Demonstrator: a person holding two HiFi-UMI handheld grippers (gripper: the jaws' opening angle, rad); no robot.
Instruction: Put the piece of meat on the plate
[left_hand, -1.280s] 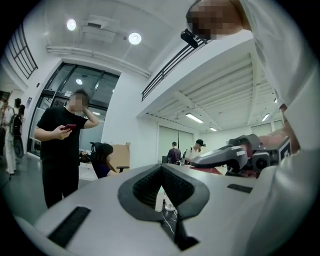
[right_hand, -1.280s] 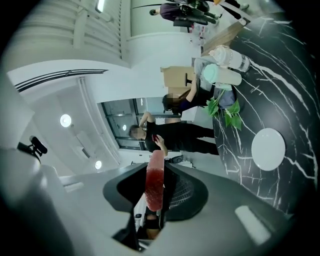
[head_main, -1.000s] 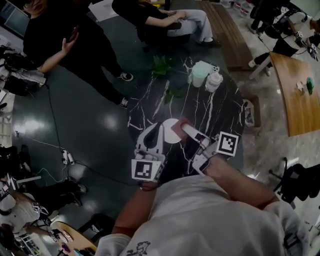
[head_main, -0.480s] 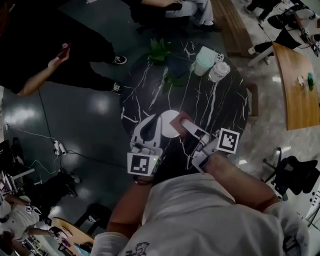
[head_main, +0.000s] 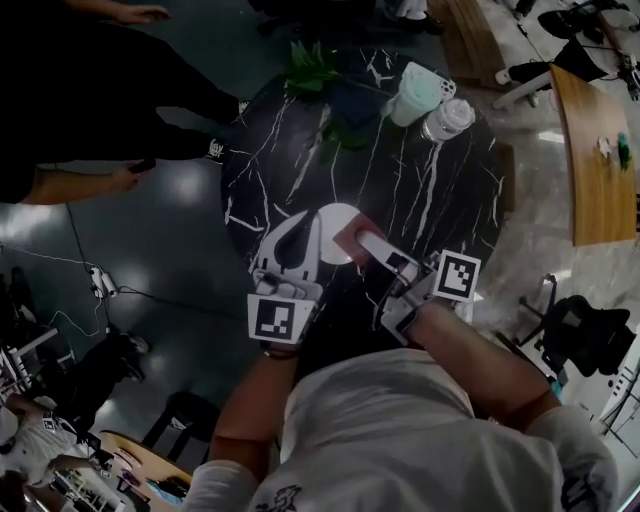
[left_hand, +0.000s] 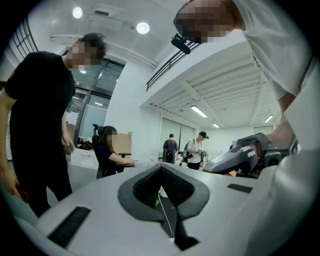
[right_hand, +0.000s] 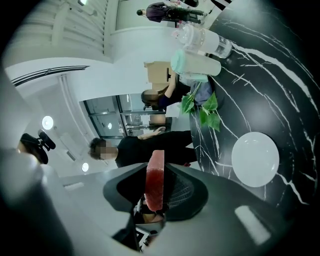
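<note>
On the black marble table (head_main: 420, 210) lies a small round white plate (head_main: 335, 228), also seen in the right gripper view as the plate (right_hand: 255, 159). My right gripper (head_main: 364, 242) is shut on a flat red piece of meat (head_main: 355, 236), which hangs at the plate's right rim. In the right gripper view the meat (right_hand: 155, 177) stands on edge between the jaws of that gripper (right_hand: 156, 167). My left gripper (head_main: 306, 224) hovers over the plate's left side, shut and holding nothing. The left gripper (left_hand: 161, 175) points out level across the room.
A mint-green cup (head_main: 418, 92) and a clear lidded jar (head_main: 447, 118) stand at the table's far right. A green leafy sprig (head_main: 308, 66) lies at the far edge. A person in black (head_main: 90, 110) stands on the left. A wooden table (head_main: 600, 150) is at right.
Both grippers have sunk toward the table, the right one still holding the meat beside the plate. The person in black has shifted up and left in the head view.
</note>
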